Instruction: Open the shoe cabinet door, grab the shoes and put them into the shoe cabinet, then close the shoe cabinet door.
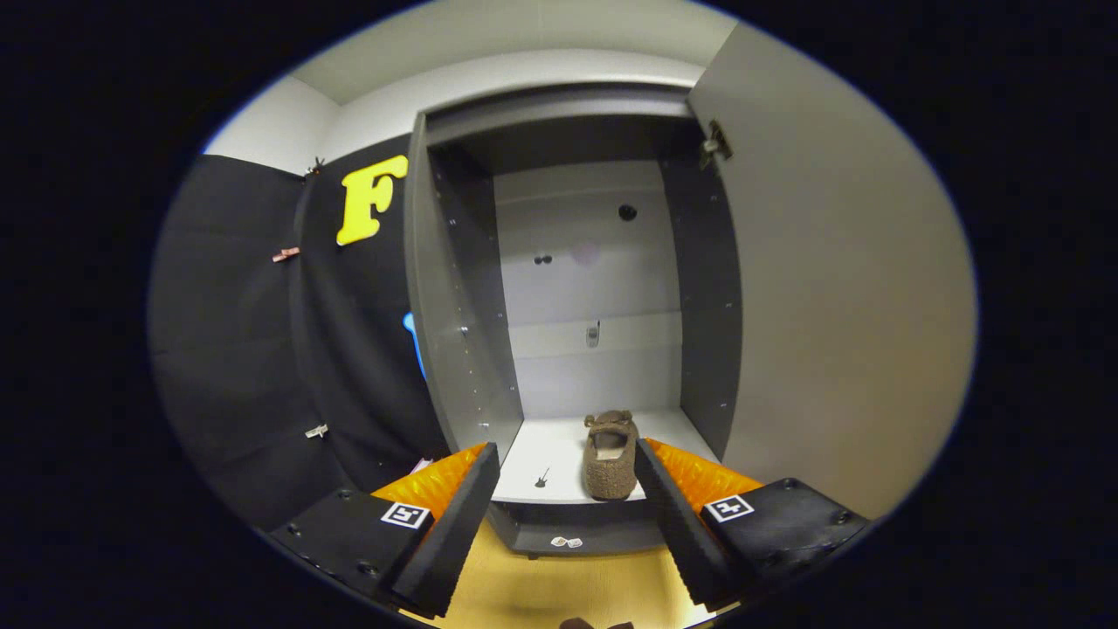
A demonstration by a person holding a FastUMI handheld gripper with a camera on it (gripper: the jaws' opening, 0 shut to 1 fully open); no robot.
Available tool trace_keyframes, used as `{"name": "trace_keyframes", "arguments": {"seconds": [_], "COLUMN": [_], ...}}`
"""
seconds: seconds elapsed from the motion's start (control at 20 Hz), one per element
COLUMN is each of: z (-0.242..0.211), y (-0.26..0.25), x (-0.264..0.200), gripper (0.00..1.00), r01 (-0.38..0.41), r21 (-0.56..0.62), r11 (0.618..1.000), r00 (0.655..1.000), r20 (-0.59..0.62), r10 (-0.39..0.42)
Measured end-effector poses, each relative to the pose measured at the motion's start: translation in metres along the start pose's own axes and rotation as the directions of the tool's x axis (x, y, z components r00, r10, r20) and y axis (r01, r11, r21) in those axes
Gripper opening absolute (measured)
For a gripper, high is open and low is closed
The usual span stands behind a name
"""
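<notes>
The grey shoe cabinet (559, 131) stands straight ahead with its door (830, 288) swung wide to the right. A brown fuzzy shoe (610, 458) lies on the cabinet's white bottom shelf (546, 450), toe pointing out toward me, close to the shelf's front edge. My gripper (568, 489) is open, held in front of the cabinet, its fingers apart with nothing between them. The shoe sits just beyond the fingers, nearer the right one and not touched by either.
The cabinet's left side panel (454, 323) juts forward on the left. The open door forms a tall wall on the right. A yellowish floor (559, 585) lies below the fingers. A small dark mark (542, 477) sits on the shelf left of the shoe.
</notes>
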State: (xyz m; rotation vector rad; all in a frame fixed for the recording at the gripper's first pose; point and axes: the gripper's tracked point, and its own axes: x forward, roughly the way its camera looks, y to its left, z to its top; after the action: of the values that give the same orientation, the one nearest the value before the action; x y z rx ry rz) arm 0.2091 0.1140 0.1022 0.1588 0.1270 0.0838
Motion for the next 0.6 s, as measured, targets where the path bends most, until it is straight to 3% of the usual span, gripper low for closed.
{"name": "trace_keyframes", "arguments": {"seconds": [0.4, 0.6], "z": [0.016, 0.019], "y": [-0.016, -0.032], "x": [-0.119, -0.176], "gripper": [0.98, 0.98], "r01": [-0.021, -0.063], "r21": [-0.058, -0.101], "r11": [0.998, 0.993], "r00": [0.995, 0.986], "r20": [0.099, 0.150], "r10": [0.027, 0.078]}}
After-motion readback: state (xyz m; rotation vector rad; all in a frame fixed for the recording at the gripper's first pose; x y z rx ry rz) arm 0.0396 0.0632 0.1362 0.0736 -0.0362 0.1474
